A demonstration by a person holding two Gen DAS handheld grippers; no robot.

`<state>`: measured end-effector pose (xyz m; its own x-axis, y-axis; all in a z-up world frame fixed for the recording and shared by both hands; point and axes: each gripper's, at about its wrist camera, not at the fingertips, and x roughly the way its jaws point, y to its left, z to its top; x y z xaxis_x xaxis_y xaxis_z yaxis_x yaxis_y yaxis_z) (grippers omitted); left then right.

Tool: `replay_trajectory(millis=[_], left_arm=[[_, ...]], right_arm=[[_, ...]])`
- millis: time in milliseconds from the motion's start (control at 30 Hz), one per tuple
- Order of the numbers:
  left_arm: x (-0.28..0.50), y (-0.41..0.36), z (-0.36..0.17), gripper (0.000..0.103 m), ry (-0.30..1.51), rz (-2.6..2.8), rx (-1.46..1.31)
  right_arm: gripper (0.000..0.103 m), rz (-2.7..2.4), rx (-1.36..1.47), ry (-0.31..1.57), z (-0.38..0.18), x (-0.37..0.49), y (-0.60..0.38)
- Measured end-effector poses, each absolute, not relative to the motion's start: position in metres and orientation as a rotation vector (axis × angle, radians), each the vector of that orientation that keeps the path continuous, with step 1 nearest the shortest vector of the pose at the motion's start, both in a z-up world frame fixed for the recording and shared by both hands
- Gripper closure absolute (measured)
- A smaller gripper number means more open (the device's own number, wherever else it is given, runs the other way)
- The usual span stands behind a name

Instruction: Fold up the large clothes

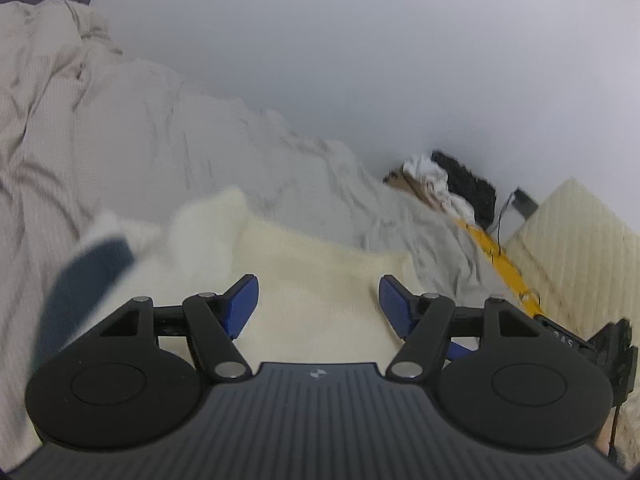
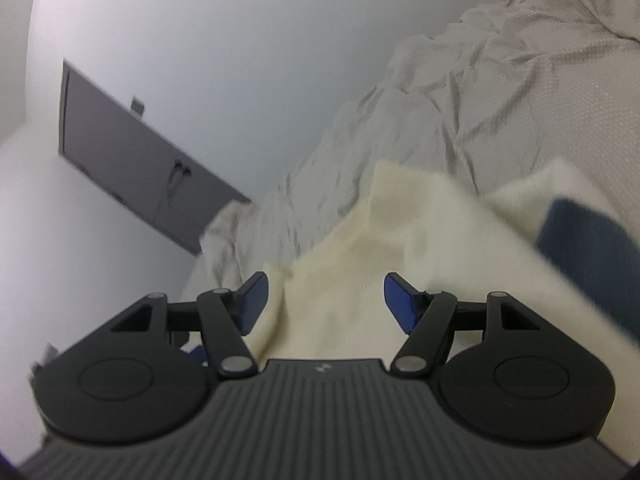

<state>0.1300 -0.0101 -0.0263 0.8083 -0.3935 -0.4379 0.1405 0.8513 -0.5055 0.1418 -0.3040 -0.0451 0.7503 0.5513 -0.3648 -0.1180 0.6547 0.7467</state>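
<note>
The cream sweater [image 1: 304, 280] lies lengthwise away from both cameras on the bedsheet [image 1: 120, 128]; left gripper [image 1: 318, 304] and right gripper [image 2: 325, 302] jaws stand spread, gripping nothing.

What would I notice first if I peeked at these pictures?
Probably the fluffy cream sweater with a dark blue band, lying on the rumpled grey bedsheet right in front of both cameras. Next, the left gripper and right gripper, each with blue pads spread open over the sweater, gripping nothing. A yellow strap lies off to the right by the wall.
</note>
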Motion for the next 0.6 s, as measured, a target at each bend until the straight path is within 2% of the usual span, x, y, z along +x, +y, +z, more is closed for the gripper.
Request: replay_trajectory(millis=[133, 200, 367, 467, 500, 600], left_arm=[[0.109, -0.032, -0.039, 0.031, 0.618, -0.265, -0.382], [0.103, -0.041, -0.048, 0.031, 0.662, -0.235, -0.332], [0.095, -0.055, -0.056, 0.031, 0.658, -0.180, -0.188], [0.094, -0.056, -0.058, 0.031, 0.651, -0.103, -0.151], [0.094, -0.055, -0.058, 0.031, 0.650, -0.073, -0.134], [0.094, -0.047, -0.057, 0.031, 0.650, -0.001, -0.116]], right_arm=[[0.039, 0.375, 0.664, 0.680, -0.056, 0.128, -0.289], [0.045, 0.343, 0.574, 0.700, -0.060, 0.125, -0.283], [0.048, 0.289, 0.350, 0.705, -0.066, 0.119, -0.268], [0.069, 0.203, 0.249, 0.674, -0.066, 0.119, -0.265], [0.073, 0.153, 0.206, 0.656, -0.066, 0.119, -0.265], [0.073, 0.024, 0.138, 0.609, -0.064, 0.120, -0.274]])
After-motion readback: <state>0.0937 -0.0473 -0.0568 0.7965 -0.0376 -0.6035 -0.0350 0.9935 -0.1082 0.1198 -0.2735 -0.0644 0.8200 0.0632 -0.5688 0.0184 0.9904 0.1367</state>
